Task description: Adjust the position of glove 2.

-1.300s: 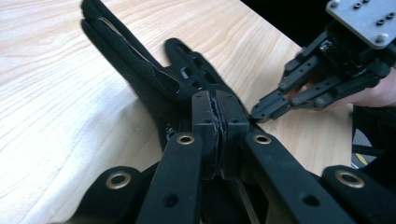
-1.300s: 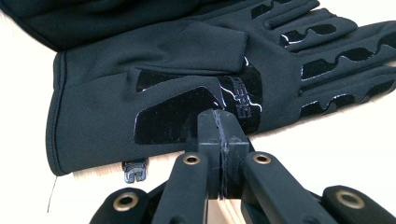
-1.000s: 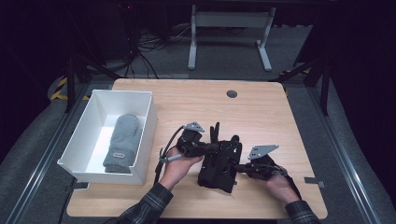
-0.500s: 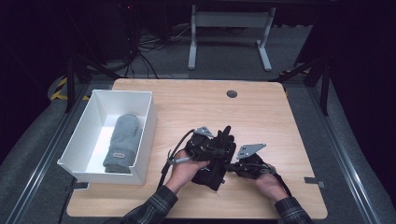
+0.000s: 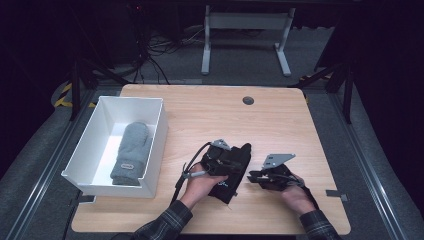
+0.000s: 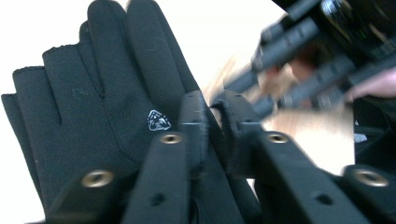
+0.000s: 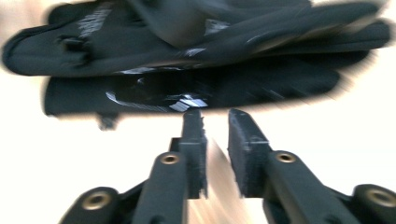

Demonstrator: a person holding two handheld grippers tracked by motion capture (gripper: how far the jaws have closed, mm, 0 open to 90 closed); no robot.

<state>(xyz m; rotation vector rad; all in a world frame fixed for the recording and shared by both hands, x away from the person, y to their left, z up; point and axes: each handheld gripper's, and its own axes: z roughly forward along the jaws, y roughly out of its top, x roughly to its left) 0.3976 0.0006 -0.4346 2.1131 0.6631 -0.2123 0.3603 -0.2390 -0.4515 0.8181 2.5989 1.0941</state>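
A black glove [image 5: 229, 186] with a small white logo lies on the wooden table [image 5: 215, 117] near the front middle. My left gripper [image 5: 234, 164] reaches over it from the left, and in the left gripper view its jaws [image 6: 215, 105] are shut on the glove [image 6: 107, 107], whose fingers point up. Just right of the glove, my right gripper [image 5: 251, 176] has its tips pointing at it. In the blurred right gripper view the jaws [image 7: 215, 114] stand a narrow gap apart with nothing between them, and the glove [image 7: 187, 60] lies just beyond.
A white bin [image 5: 156, 145] stands at the table's left side with a grey mitten [image 5: 131, 152] lying inside. A dark round grommet [image 5: 248, 100] sits near the far edge. Bare tabletop stretches behind and to the right of the grippers.
The left gripper has shifted right and toward the front, bunching the glove from flat to partly raised. The right gripper came in toward the glove, then backed off slightly right.
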